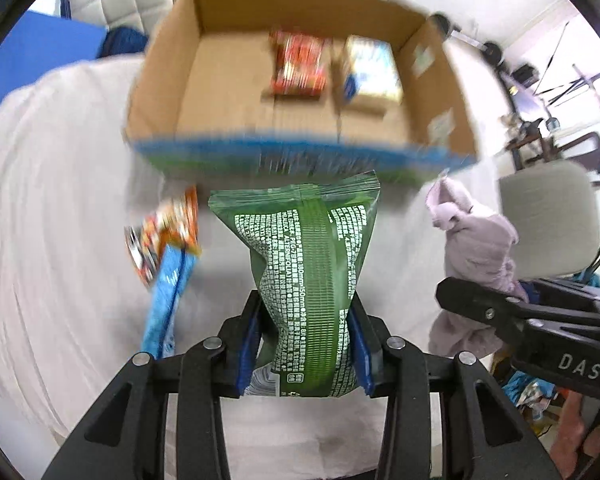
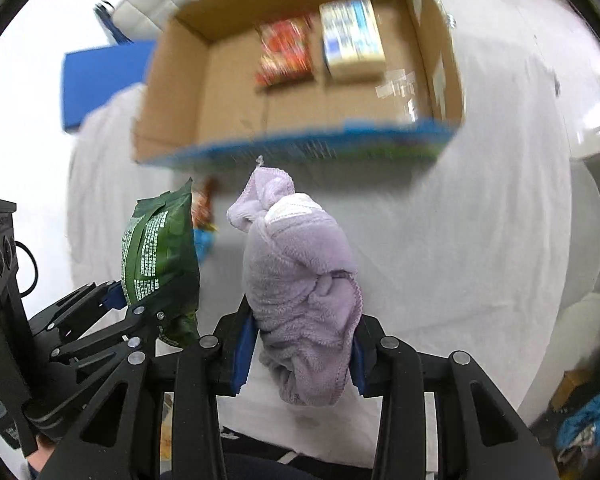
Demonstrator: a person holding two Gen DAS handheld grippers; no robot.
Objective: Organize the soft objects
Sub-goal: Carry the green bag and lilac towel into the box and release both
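Note:
My left gripper is shut on a green snack bag and holds it above the white-covered table, short of the open cardboard box. My right gripper is shut on a lilac fleece cloth, held up beside the green bag. The box holds a red packet and a pale yellow pack at its far end. The lilac cloth and the right gripper show at the right of the left wrist view.
An orange and blue packet lies on the white cloth left of the green bag. A blue board stands behind the box on the left. A grey chair is at the right.

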